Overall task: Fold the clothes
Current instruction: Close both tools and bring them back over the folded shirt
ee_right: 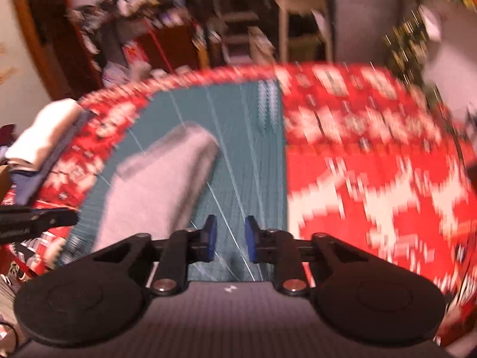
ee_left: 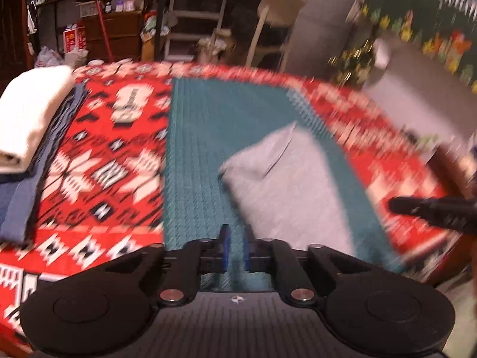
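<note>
One grey garment (ee_left: 286,185) is seen lying folded into a compact rectangle on the teal mat (ee_left: 208,137), which is spread over the red patterned cloth (ee_left: 104,149) on the tabletop, likely as a folding surface. One stack of folded clothes (ee_left: 26,137) is kept at the left edge, apparently out of the working area: a white piece on top, blue ones beneath, count unclear. Left claw (ee_left: 235,247) is held low over the mat, pads slightly parted, nothing pinched. Right claw (ee_right: 229,238) is spread, empty, beside the garment. Both views are motion-blurred.
</note>
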Available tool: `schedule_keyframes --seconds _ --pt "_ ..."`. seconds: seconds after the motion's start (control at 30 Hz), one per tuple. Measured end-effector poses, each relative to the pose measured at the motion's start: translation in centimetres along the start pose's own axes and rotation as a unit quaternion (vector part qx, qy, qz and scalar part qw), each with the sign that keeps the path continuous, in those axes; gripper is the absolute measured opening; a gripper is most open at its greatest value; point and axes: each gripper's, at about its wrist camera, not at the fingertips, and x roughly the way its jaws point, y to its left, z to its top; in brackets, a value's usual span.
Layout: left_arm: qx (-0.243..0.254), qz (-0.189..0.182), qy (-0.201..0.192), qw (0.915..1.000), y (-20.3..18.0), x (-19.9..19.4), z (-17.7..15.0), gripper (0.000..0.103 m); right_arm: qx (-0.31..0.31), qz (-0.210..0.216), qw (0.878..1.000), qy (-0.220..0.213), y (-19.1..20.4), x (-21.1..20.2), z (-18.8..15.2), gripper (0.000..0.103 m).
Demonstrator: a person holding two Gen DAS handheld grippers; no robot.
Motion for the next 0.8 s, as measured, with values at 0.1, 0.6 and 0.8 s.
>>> schedule_keyframes --seconds 0.1,0.6,0.8 --pt "-0.022 -0.050 -0.013 0.9984 -0.8 0.5 1.8 0.002 -0.016 0.021 1.000 -0.011 1.5 0.6 1.5 0.010" --pt "-0.050 -0.077 0.061 0.9939 -2.3 9.0 3.3 0.001 -0.029 0.066 0.997 0.019 3.8 8.1 4.0 0.007" --pt "-0.064 -0.084 0.071 0.9919 -1.6 9.2 3.2 0.003 -0.029 0.065 0.997 0.032 3.3 8.7 3.0 0.007"
